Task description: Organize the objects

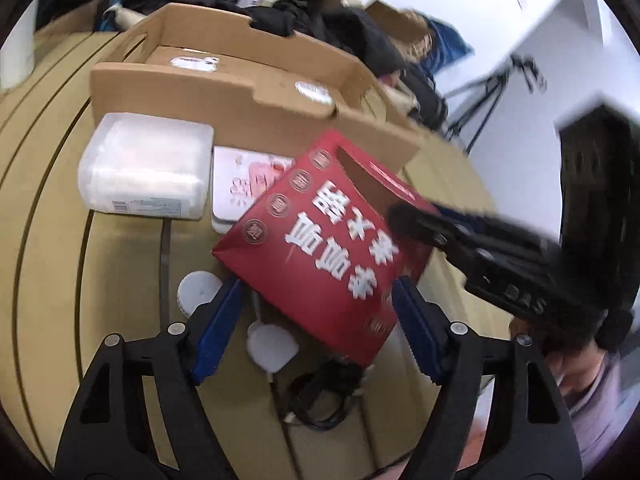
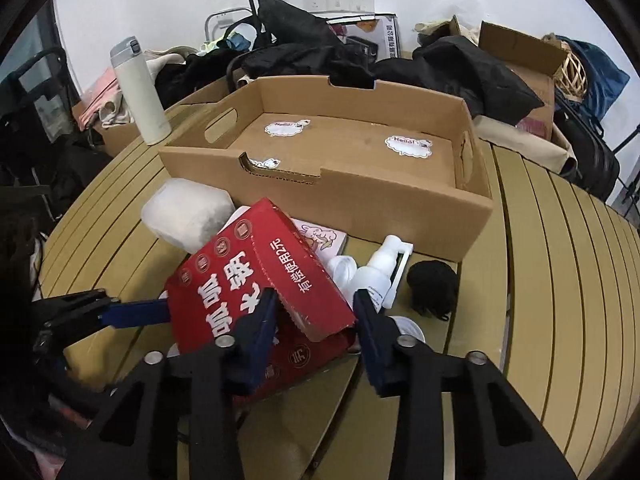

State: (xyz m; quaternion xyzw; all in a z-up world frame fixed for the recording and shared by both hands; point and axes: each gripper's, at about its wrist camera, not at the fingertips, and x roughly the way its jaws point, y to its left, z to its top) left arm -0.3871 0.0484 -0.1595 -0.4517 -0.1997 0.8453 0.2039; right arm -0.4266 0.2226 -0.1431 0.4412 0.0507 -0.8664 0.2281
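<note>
A red carton with white Chinese lettering [image 1: 320, 240] is tilted above the table, in front of an open cardboard tray [image 1: 224, 92]. My left gripper [image 1: 316, 316] is open, its blue pads on either side of the carton's near corner. My right gripper [image 1: 416, 216] reaches in from the right at the carton's open end. In the right wrist view the carton [image 2: 256, 280] lies between the open pads of my right gripper [image 2: 316, 308], and the left gripper [image 2: 120, 312] comes in from the left. The tray [image 2: 360, 184] holds nothing but stickers.
Beside the carton lie a clear plastic box [image 1: 148, 164], a pink-printed flat box [image 1: 248, 176], a white charger [image 1: 272, 348] and a black cable [image 1: 320, 396]. The right wrist view shows a white spray bottle [image 2: 376, 276], a black bundle [image 2: 432, 284] and a white flask [image 2: 138, 92].
</note>
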